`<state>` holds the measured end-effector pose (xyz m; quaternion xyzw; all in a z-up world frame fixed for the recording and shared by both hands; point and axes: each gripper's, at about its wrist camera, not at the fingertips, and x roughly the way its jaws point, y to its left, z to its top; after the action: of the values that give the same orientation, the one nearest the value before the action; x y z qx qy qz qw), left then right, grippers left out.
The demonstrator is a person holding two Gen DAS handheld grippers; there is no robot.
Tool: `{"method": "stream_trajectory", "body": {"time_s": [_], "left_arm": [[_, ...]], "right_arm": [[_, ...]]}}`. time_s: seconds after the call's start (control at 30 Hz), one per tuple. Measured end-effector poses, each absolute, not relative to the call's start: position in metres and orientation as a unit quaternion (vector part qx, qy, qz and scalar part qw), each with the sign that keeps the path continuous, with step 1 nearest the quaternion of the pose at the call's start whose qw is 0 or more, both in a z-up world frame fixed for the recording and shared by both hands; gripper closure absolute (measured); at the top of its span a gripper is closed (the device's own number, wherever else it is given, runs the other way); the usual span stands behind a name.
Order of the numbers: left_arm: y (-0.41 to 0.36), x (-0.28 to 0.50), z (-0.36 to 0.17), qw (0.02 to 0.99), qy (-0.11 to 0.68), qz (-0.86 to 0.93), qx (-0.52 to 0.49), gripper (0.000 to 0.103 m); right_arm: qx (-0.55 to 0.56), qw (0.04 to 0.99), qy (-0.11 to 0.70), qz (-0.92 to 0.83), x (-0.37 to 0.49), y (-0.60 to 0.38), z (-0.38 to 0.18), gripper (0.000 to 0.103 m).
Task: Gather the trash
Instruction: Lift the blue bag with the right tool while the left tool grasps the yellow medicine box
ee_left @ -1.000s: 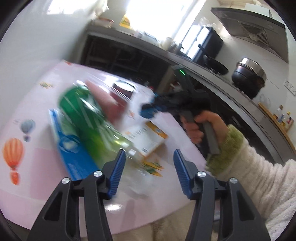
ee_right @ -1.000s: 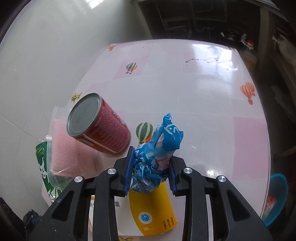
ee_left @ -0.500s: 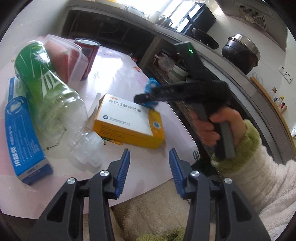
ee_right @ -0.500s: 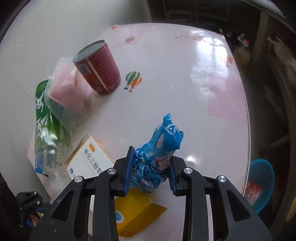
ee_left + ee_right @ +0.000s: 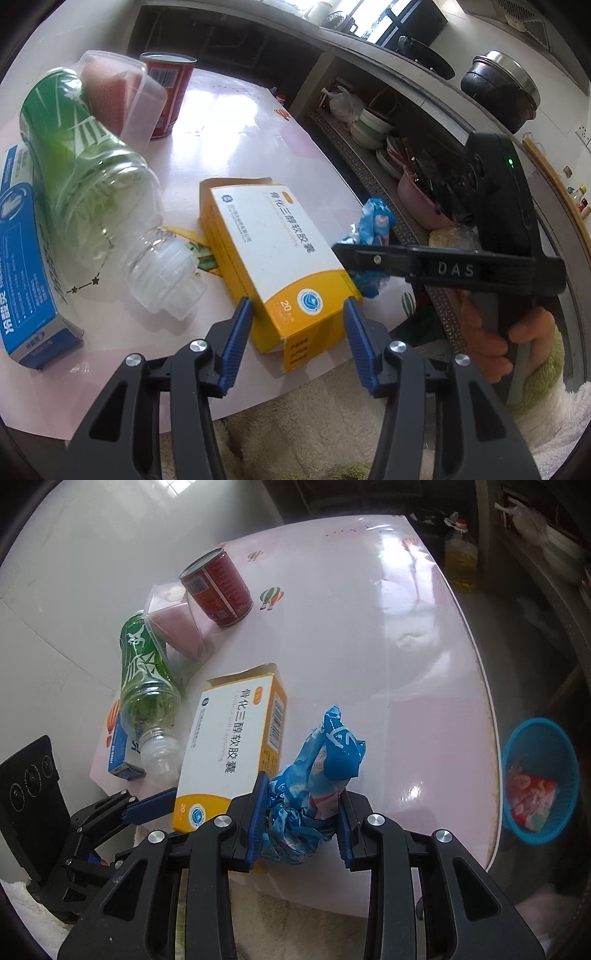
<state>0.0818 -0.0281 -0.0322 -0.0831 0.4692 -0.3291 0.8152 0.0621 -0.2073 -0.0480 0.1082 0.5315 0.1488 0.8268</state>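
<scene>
My left gripper (image 5: 297, 314) hangs low over the near end of a yellow and white medicine box (image 5: 273, 251) lying on the pink table (image 5: 369, 627). Its jaws are opening, the box end sits between the blue pads, and I see no pad pressing on it. My right gripper (image 5: 301, 812) is shut on a crumpled blue wrapper (image 5: 325, 760), held above the table's near edge just right of the box (image 5: 229, 746). The left wrist view shows that wrapper (image 5: 375, 221) too. A blue waste basket (image 5: 539, 775) stands on the floor at the right.
Left of the box lie a green bottle (image 5: 81, 155), a clear tub with pink contents (image 5: 122, 96), a red can (image 5: 168, 96) and a blue carton (image 5: 26, 258). An oil bottle (image 5: 460, 561) stands on the floor beyond the table. Shelves of dishes (image 5: 369, 125) line the right.
My left gripper has swung down to the yellow box, and its jaws now straddle the box's end. The right gripper has carried the blue wrapper to the near table edge, bringing the basket closer.
</scene>
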Motion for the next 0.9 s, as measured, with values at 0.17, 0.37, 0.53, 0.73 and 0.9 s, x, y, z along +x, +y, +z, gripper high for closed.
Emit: {"method": "stream_trajectory", "body": {"time_s": [0.17, 0.37, 0.53, 0.73, 0.9], "left_arm": [[-0.041, 0.082, -0.029, 0.804, 0.474, -0.354, -0.063, 0.047], [-0.05, 0.086, -0.021, 0.801, 0.479, -0.356, -0.05, 0.027], [-0.073, 0.086, -0.013, 0.814, 0.469, -0.343, 0.003, 0.018], [-0.102, 0.088, -0.02, 0.821, 0.476, -0.31, 0.058, 0.017], [-0.112, 0.088, -0.024, 0.824, 0.476, -0.294, 0.088, 0.017]], "right_arm": [[0.161, 0.819, 0.532, 0.143, 0.039, -0.226, -0.054, 0.072], [0.182, 0.836, 0.509, 0.092, 0.02, -0.249, -0.053, 0.071], [0.17, 0.849, 0.495, 0.065, 0.023, -0.257, -0.054, 0.066], [0.151, 0.857, 0.49, 0.053, 0.026, -0.256, -0.059, 0.05], [0.141, 0.86, 0.488, 0.049, 0.023, -0.26, -0.058, 0.042]]}}
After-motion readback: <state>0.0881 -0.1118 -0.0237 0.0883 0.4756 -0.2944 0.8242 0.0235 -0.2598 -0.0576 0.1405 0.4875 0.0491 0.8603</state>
